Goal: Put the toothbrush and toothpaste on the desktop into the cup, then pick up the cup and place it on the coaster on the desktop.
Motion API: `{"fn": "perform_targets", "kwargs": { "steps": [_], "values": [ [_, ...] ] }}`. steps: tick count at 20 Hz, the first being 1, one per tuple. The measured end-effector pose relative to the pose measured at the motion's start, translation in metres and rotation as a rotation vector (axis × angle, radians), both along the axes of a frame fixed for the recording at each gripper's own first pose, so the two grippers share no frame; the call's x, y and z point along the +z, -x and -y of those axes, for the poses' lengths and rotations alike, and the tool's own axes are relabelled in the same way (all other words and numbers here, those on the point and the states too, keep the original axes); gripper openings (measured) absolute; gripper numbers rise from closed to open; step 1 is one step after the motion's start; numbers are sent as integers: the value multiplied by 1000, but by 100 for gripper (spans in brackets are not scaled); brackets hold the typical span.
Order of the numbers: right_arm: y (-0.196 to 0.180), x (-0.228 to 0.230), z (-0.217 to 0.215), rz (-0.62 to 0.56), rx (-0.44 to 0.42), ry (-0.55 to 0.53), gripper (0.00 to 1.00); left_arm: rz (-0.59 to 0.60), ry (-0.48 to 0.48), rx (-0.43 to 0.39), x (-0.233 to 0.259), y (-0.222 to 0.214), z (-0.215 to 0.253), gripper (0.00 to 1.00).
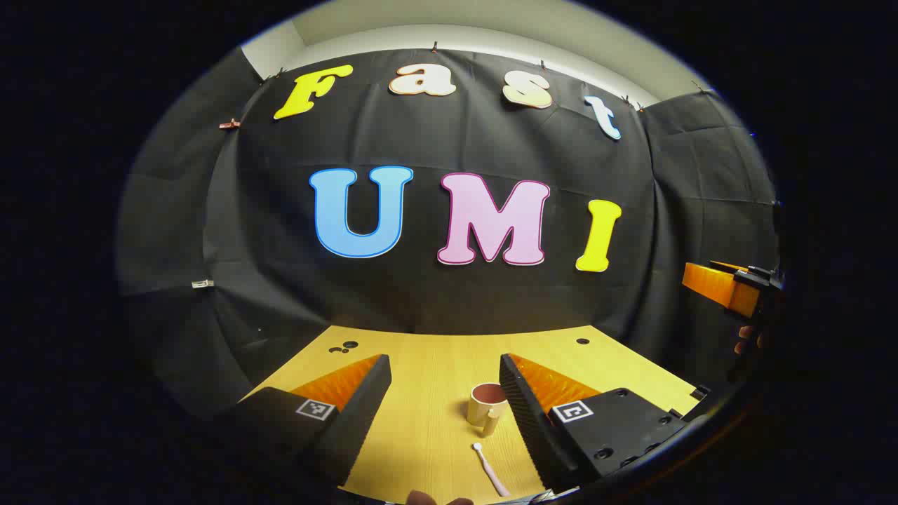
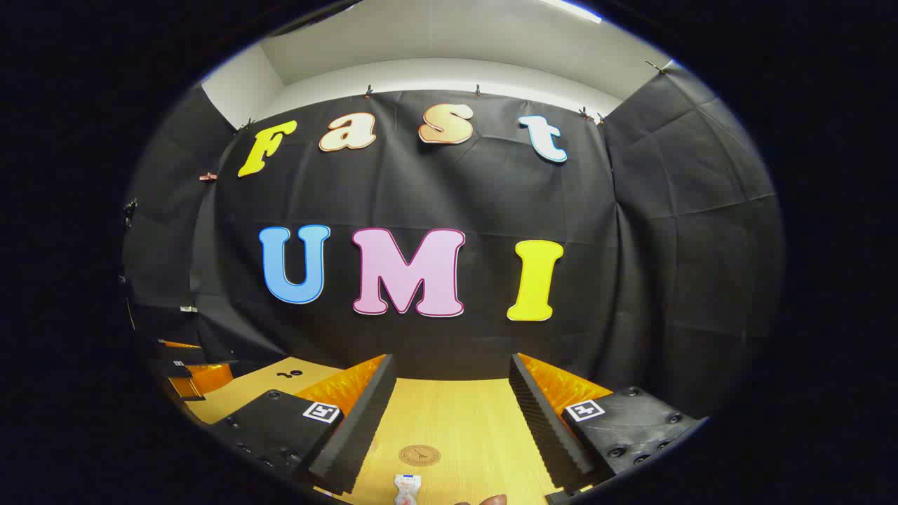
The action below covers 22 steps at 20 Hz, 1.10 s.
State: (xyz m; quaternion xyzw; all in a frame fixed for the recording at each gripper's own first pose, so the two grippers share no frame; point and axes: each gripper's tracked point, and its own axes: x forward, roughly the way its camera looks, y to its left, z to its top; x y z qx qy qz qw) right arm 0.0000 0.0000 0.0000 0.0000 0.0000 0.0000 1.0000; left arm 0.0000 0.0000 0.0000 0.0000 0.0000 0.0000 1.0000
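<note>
Both hand-held grippers, left (image 1: 443, 400) and right (image 2: 449, 414), hover with fingers apart and empty, so a careless reach for the toothbrush (image 1: 489, 468) beside the cup (image 1: 485, 407) could tip it on the surface (image 1: 435, 365).

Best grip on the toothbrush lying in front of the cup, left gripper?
Take the thin pink-and-white toothbrush mid-handle, coming down from above. It lies flat on the yellow wooden desktop, head toward the brown-lined beige cup, running roughly along the left gripper's open fingers, so they should straddle the handle's width. The handle is slim, so close fully. Its near end is cut off by the view's edge.
</note>
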Motion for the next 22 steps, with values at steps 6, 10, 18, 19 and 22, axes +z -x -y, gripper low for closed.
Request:
{"fn": "perform_targets", "kwargs": {
  "steps": [6, 10, 18, 19, 22],
  "values": [
    [-4, -6, 3, -11, -12, -7, 99, -4, -16, -9, -1, -7, 4, 96],
    [-7, -9, 0, -17, -10, -7, 99, -12, -18, -10, -4, -11, 4, 96],
    [-5, -48, -29, -139, 48, 12, 99, -35, -13, 1, -16, -10, -6, 96],
    [-4, -63, -32, -185, 55, 21, 100, -41, -14, 1, -18, -10, -8, 96],
    [2, -117, -39, -358, 62, 40, 100, -63, -18, 4, -29, -6, -13, 96]
  ]
}}
